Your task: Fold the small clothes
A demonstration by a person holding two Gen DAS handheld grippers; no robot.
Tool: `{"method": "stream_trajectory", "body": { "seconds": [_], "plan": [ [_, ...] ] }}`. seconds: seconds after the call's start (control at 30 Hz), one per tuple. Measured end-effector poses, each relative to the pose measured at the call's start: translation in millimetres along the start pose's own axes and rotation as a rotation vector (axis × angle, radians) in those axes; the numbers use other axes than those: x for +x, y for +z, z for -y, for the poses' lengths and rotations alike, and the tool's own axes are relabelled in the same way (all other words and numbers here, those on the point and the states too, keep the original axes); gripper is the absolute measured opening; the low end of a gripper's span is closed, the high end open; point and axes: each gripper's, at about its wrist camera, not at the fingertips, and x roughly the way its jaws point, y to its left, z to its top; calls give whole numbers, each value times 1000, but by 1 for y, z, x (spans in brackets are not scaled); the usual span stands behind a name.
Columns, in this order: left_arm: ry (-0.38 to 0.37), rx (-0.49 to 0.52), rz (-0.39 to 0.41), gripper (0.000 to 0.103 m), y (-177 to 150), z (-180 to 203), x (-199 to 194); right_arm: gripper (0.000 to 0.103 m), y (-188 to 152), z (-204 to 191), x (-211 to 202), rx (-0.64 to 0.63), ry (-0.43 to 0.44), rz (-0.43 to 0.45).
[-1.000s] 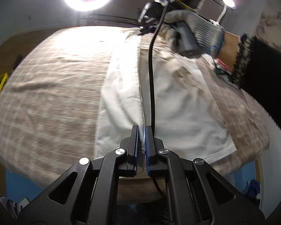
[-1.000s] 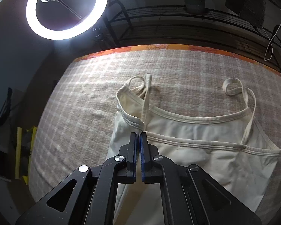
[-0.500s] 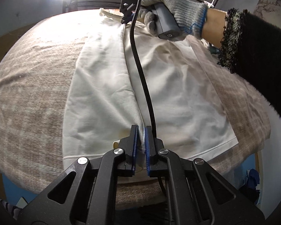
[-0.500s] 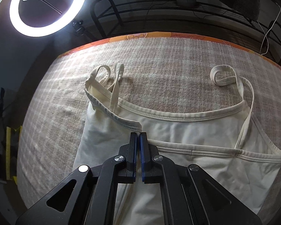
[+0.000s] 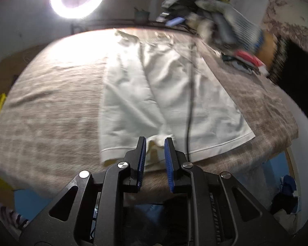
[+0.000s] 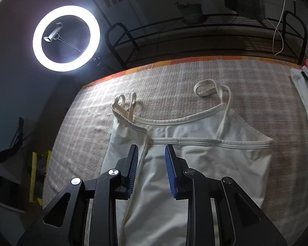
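Note:
A cream strappy camisole point(image 5: 158, 94) lies flat on the checked beige cloth, its left side folded over toward the middle. In the right wrist view the camisole point(image 6: 205, 160) shows its neckline and both straps pointing away from me. My left gripper point(image 5: 155, 143) is open and empty, just above the hem at the near table edge. My right gripper point(image 6: 151, 151) is open and empty above the folded edge near the neckline. The right hand in its grey glove point(image 5: 232, 26) is blurred at the top right of the left wrist view.
The checked beige cloth point(image 5: 51, 106) covers the table. A ring light point(image 6: 65, 39) stands beyond the far left corner. A black metal rack point(image 6: 195, 32) runs behind the table. A white garment point(image 6: 306, 106) and red items point(image 5: 248, 58) lie at the right edge.
Both grippers have opened and let go of the camisole's folded edge. The fold now lies on the garment. The right hand has lifted away to the right.

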Motion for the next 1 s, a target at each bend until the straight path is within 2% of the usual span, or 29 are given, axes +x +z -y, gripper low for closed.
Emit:
{"method": "stream_trajectory", "body": {
  "seconds": [0.17, 0.4, 0.57, 0.7, 0.8, 0.9, 1.0],
  "plan": [
    [-3, -115, 31, 17, -9, -25, -16, 26, -22, 16, -53, 6, 24, 57],
    [27, -59, 69, 17, -3, -7, -16, 29, -61, 46, -107, 43, 14, 107],
    [50, -72, 15, 17, 8, -6, 18, 29, -89, 70, -133, 85, 9, 127],
    [-2, -101, -72, 17, 6, -4, 46, 29, -107, 79, -147, 76, -17, 129],
    [-18, -49, -104, 17, -3, 9, 51, 29, -116, 84, -155, 67, -26, 135],
    [3, 3, -103, 17, -8, 22, 53, 29, -119, 89, -161, 52, -38, 143],
    [14, 3, -87, 17, -10, 25, 47, 29, -123, 96, -162, 45, -42, 146]
  ]
}}
